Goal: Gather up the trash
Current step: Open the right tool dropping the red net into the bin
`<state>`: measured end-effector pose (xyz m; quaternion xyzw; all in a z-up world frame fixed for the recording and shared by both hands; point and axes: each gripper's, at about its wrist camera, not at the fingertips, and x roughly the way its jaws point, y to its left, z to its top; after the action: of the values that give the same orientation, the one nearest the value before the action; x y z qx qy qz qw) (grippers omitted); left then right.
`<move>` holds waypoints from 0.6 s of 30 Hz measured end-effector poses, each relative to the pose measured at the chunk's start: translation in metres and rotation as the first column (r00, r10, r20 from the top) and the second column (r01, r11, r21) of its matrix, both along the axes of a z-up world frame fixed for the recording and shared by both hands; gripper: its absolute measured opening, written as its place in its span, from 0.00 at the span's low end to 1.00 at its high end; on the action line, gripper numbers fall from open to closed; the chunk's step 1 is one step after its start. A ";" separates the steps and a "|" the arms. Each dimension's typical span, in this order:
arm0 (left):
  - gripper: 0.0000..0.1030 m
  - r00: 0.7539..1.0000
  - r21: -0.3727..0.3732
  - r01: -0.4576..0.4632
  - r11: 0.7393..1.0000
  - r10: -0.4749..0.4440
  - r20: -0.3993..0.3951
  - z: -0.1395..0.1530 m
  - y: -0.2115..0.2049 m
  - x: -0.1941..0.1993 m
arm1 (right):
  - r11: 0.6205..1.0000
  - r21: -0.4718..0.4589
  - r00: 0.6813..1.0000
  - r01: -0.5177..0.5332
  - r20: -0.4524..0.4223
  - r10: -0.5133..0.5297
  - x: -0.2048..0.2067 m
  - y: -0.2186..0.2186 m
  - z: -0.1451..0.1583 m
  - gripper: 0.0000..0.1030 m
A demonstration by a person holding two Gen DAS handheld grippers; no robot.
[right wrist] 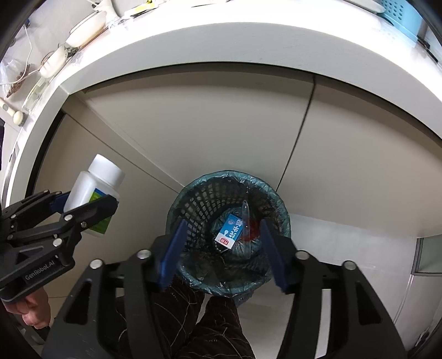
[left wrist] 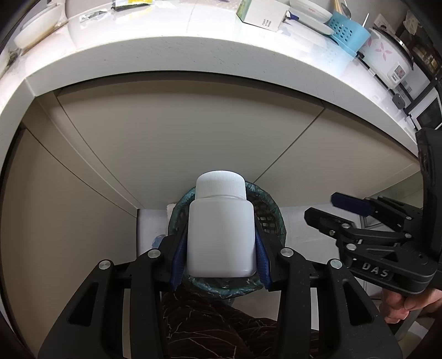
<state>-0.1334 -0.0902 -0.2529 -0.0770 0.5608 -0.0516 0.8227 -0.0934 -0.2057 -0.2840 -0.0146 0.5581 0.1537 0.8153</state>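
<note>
A white plastic bottle (left wrist: 220, 234) with a ribbed white cap stands upright between the blue pads of my left gripper (left wrist: 221, 248), which is shut on it above the bin. In the right wrist view the same bottle (right wrist: 94, 190) shows a green label, held at the left by the left gripper (right wrist: 83, 210). My right gripper (right wrist: 221, 243) stands open over the black mesh trash bin (right wrist: 193, 210) lined with a teal bag. Inside the bin lie a blue and white carton (right wrist: 229, 231) and a clear plastic piece. Nothing is between the right fingers. The right gripper (left wrist: 328, 207) appears at the right in the left wrist view.
The bin (left wrist: 272, 218) stands on the floor against beige cabinet doors (left wrist: 179, 143) under a white countertop (left wrist: 193, 52). On the counter are a white box (left wrist: 262, 13), a blue basket (left wrist: 349, 31), plates and a rice cooker (left wrist: 392, 60). A person's patterned trouser leg (right wrist: 193, 317) is below.
</note>
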 end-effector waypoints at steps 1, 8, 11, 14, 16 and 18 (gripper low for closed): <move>0.40 1.000 0.001 0.002 1.000 -0.002 -0.002 -0.001 -0.001 0.001 | 1.000 0.001 1.000 0.006 0.004 -0.006 0.000 -0.002 0.001 0.63; 0.40 0.999 0.011 0.038 0.999 -0.037 -0.024 -0.014 -0.019 0.007 | 0.995 0.007 0.994 0.096 0.046 -0.096 -0.001 -0.030 0.012 0.89; 0.40 0.997 0.016 0.065 0.998 -0.065 -0.029 -0.018 -0.031 0.010 | 0.991 0.002 0.989 0.135 0.060 -0.134 -0.003 -0.043 0.017 0.92; 0.40 0.995 0.029 0.095 0.995 -0.093 -0.037 -0.021 -0.043 0.014 | 0.987 0.002 0.985 0.159 0.066 -0.159 -0.003 -0.057 0.021 0.92; 0.40 0.993 0.038 0.114 0.993 -0.112 -0.041 -0.023 -0.051 0.015 | 0.985 0.002 0.983 0.172 0.070 -0.171 -0.003 -0.063 0.023 0.92; 0.40 0.991 0.044 0.128 0.991 -0.126 -0.045 -0.025 -0.056 0.017 | 0.983 0.001 0.980 0.185 0.073 -0.184 -0.003 -0.069 0.025 0.92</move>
<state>-0.1166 -0.1464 -0.2775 -0.0232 0.5827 -0.0892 0.8074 -0.0969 -0.2742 -0.2588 0.0291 0.5274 0.0752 0.8458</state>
